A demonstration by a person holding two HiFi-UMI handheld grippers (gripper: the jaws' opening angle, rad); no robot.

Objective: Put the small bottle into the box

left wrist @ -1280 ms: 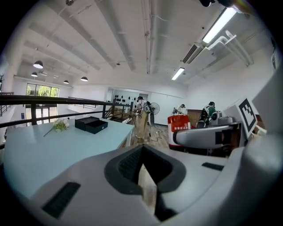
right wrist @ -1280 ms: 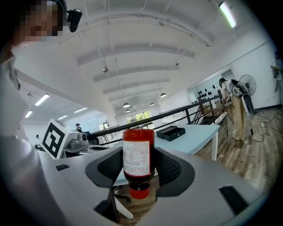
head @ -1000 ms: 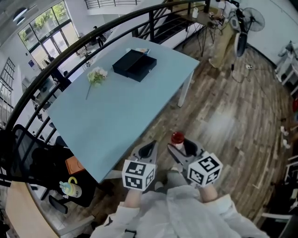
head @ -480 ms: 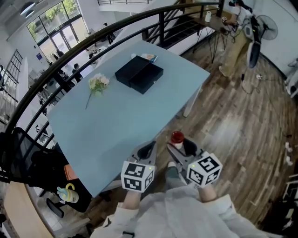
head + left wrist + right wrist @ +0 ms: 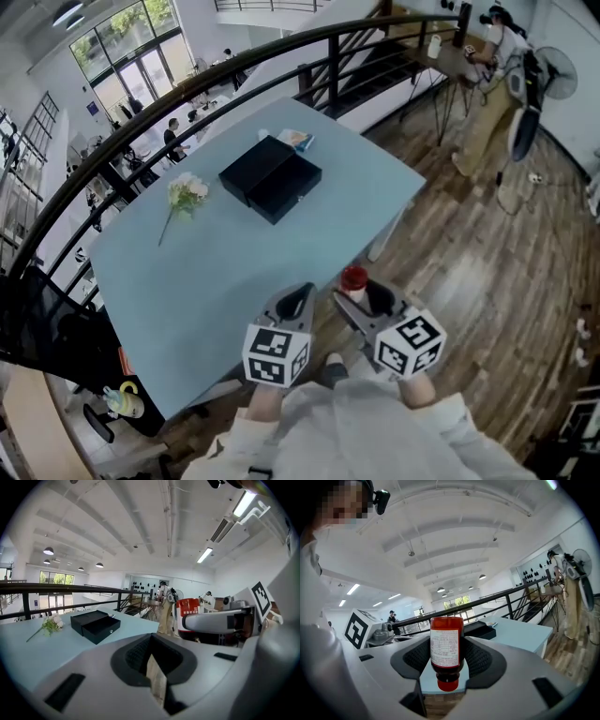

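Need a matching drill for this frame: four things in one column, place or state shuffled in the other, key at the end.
Things
1. small bottle
2. box
3. flowers
4. left gripper

Place or state
A. lying on the table, left of the box in the head view
B. jaws together, nothing between them
C. clamped between the jaws of the right gripper
D. black, on the far part of the table

Pairs: 1-C, 2-D, 3-A, 4-B

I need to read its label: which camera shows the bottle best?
The right gripper view: the bottle fills the middle, label facing the camera, clamped by the right hand-held gripper. The head view shows only its red end; the left gripper view, a partly hidden side.
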